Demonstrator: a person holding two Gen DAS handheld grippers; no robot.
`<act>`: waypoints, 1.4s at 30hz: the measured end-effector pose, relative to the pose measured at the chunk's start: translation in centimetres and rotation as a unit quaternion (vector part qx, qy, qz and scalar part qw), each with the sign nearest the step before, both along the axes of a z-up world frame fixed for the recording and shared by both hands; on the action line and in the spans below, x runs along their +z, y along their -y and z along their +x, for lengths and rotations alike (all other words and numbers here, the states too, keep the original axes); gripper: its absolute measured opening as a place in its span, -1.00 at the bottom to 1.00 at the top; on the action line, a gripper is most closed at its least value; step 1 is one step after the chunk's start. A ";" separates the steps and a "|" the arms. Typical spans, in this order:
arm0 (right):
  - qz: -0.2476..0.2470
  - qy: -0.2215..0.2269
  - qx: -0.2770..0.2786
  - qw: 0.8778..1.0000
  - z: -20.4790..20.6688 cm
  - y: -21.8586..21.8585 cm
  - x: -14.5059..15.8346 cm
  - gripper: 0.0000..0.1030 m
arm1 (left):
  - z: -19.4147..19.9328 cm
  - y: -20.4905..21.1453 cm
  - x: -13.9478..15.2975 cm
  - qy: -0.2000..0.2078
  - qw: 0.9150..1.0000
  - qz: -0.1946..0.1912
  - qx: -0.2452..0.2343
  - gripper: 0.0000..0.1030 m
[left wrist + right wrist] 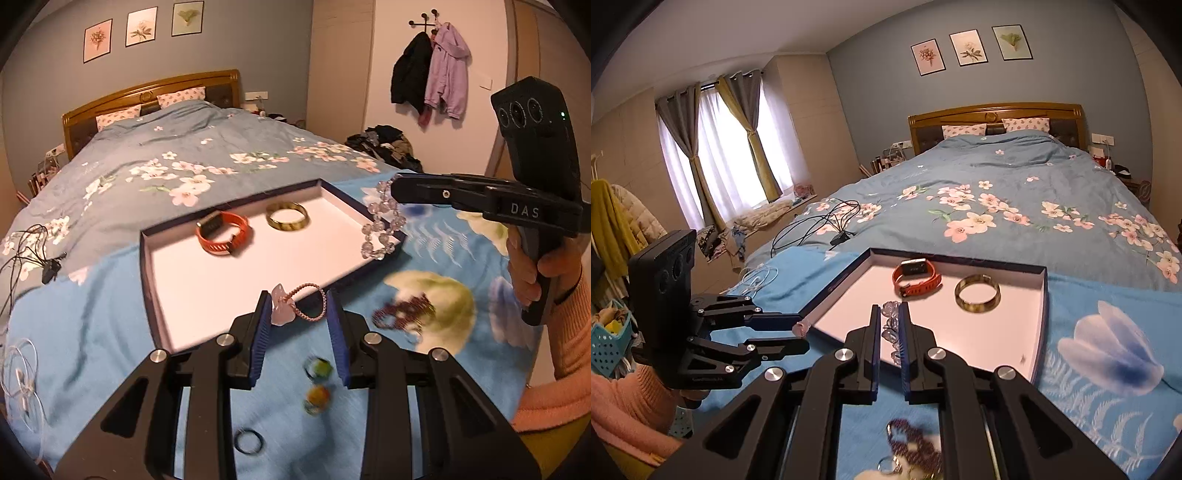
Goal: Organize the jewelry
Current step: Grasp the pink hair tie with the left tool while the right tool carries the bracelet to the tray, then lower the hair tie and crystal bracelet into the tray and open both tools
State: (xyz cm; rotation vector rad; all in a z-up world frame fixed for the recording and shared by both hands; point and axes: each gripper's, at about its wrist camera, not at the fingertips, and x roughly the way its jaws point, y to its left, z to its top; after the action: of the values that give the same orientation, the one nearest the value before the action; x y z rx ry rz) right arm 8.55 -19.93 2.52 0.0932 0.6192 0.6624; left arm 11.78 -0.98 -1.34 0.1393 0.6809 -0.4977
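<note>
A white-lined tray [236, 280] with a dark blue rim lies on the bed and holds an orange watch [223, 232] and a gold bangle [287, 220]. My left gripper [297, 314] is open at the tray's near rim; a pink cord bracelet with a pale pink stone [284, 306] hangs against its left pad. My right gripper [888, 328] is shut on a clear crystal bead bracelet [384, 225], which dangles over the tray's right edge. The tray [960, 332], watch [916, 277] and bangle [977, 293] also show in the right wrist view.
On the blue cloth near me lie a dark red bead bracelet [402, 314], two colourful rings [317, 384] and a dark ring [250, 442]. Black cables [33, 251] and clear wire loops [22, 373] lie at the left. The bed's floral quilt [184, 162] stretches beyond the tray.
</note>
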 end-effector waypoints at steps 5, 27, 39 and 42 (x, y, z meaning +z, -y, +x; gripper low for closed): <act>0.002 0.000 -0.010 1.000 2.1 -0.2 -0.1 -0.85 | 2.4 -0.4 0.0 -0.002 1.000 0.006 0.012 -0.41; -0.025 -0.044 -0.028 0.998 9.3 -2.2 -3.5 -0.85 | 10.5 1.0 -2.8 -0.042 0.998 0.031 0.036 -0.41; -0.050 -0.053 -0.028 0.997 10.3 -2.4 -4.6 -0.85 | 13.2 1.3 -5.2 -0.080 0.995 0.038 0.052 -0.41; -0.057 -0.061 -0.026 0.996 10.6 -2.5 -5.1 -0.85 | 13.7 1.1 -5.7 -0.090 0.994 0.034 0.055 -0.41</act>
State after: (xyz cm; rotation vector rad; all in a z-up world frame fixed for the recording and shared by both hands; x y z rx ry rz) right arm 19.11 -17.45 -2.62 0.0431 0.7694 0.5718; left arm 25.51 -2.12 -7.04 0.1200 0.8772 -0.3835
